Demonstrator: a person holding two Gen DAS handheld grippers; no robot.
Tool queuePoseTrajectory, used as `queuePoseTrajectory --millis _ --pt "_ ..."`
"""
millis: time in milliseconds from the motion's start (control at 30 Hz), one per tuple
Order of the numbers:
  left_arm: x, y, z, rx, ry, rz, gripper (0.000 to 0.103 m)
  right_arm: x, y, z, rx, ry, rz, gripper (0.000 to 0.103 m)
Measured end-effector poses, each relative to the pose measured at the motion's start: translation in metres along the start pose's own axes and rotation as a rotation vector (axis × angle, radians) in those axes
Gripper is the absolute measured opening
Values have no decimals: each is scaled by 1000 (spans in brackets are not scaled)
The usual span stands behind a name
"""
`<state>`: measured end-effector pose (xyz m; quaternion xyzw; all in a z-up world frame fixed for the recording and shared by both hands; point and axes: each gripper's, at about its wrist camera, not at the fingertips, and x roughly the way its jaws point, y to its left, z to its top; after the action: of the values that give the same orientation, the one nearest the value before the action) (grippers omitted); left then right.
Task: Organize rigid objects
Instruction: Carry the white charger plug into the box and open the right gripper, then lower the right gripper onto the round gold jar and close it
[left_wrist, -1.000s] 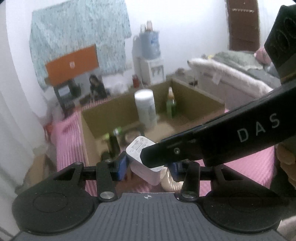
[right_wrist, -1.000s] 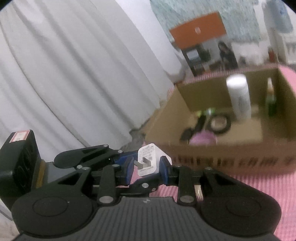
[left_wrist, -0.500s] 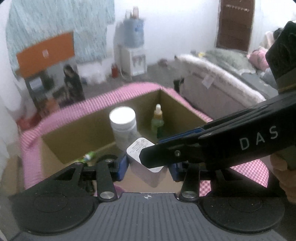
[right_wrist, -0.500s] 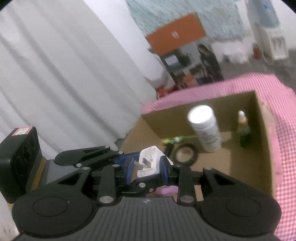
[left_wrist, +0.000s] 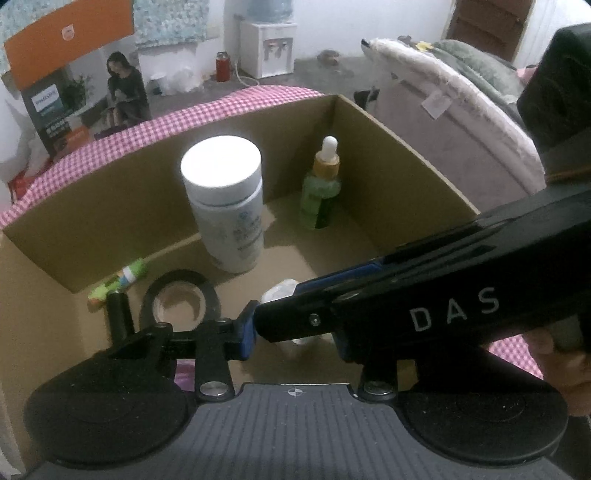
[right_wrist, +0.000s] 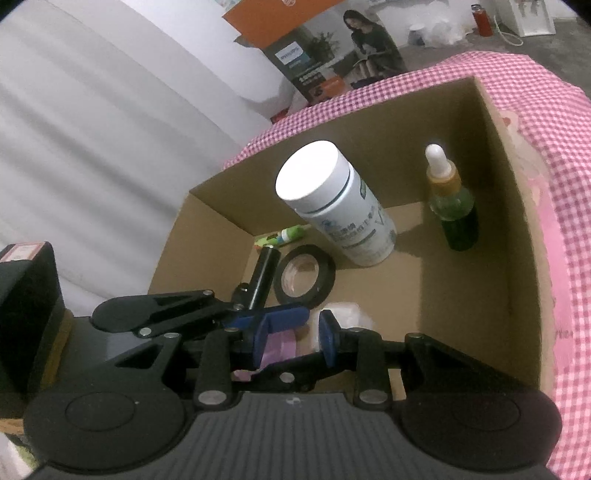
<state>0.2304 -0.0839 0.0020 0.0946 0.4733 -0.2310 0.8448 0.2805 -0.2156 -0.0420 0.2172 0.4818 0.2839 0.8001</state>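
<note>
Risk: white charger (right_wrist: 341, 317) resting against right gripper (right_wrist: 291, 334) pad could be dragged or tipped on withdrawal; a swing toward 12 o'clock could topple white bottle (right_wrist: 332, 203) or dropper bottle (right_wrist: 452, 206).

Right gripper: jaws parted moderately, nothing clamped; charger just past right pad, on cardboard box (right_wrist: 517, 258) floor at 6 o'clock, near black tape roll (right_wrist: 304, 280).

Left gripper (left_wrist: 295, 332): jaws partly parted, right gripper's arm crossing between; appears empty.

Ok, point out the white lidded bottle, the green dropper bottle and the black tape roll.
white lidded bottle (left_wrist: 221, 161): left wrist view, lid top.
green dropper bottle (right_wrist: 456, 215): right wrist view, glass body.
black tape roll (right_wrist: 326, 273): right wrist view, right rim.
</note>
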Motion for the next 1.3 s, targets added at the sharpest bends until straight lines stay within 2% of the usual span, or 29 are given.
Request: queuePoseTrajectory --millis 133,267,533,600,667,767,833,933,1100,1200,1300 --pt "1 0 4 -1 3 9 41 0 0 3 -2 -4 7 33" --pt "-8 -4 2 21 -28 32 43 -7 2 0 -11 -30 8 33" --pt "-58 -6 -15 17 -139 35 61 -65 24 -14 -54 -167 7 34" --pt "-75 -5 -26 15 -174 33 65 -83 32 -22 -68 -203 6 38" --pt "-89 -3 -36 5 -203 28 70 -98 40 -32 -77 -237 10 51" --pt "-106 0 -55 -15 -224 14 75 -116 49 -52 -84 -270 19 52" --pt "-111 1 -68 -27 -223 0 83 -120 52 -65 -75 -273 29 53" --pt "-110 1 -87 -33 -204 -13 86 -119 53 -87 -47 -257 47 55" --pt "-89 -5 -111 -40 -145 -13 87 -98 46 -123 21 -199 53 55" --pt "-75 -9 -119 -22 -126 24 87 -77 39 -136 59 -161 22 55" --pt "-57 -13 -123 -5 -98 29 87 -58 32 -143 79 -139 -12 55"
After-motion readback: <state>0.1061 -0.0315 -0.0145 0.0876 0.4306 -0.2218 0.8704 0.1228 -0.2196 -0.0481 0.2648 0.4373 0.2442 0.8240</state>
